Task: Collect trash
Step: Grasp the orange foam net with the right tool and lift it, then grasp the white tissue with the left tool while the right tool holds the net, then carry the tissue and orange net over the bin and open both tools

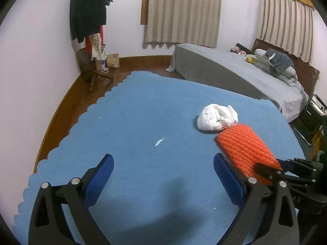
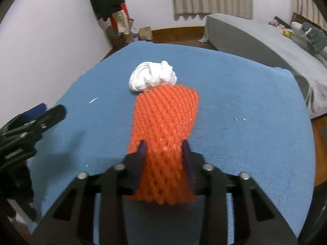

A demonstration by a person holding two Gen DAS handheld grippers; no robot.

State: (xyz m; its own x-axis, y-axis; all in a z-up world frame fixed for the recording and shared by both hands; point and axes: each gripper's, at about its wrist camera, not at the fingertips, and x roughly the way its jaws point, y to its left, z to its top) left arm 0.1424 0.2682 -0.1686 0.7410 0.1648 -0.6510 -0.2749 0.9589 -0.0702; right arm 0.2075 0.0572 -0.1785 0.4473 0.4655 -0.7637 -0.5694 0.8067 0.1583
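Pickup step: right gripper (image 2: 163, 153) jaws clamped on orange foam net (image 2: 165, 118); left gripper (image 1: 163, 175) jaws apart, empty; next likely white crumpled bag (image 1: 217, 118) mid-frame on blue rug (image 1: 143, 112).

Orange mesh-patterned foam net (image 2: 163, 120), white crumpled bag (image 2: 153, 77), blue rug (image 1: 143, 106), grey bed (image 1: 224, 67), beige striped curtains (image 1: 184, 10).

Dim, soft indoor light, faint shadows, strong fisheye bending, dark vignetted corners.
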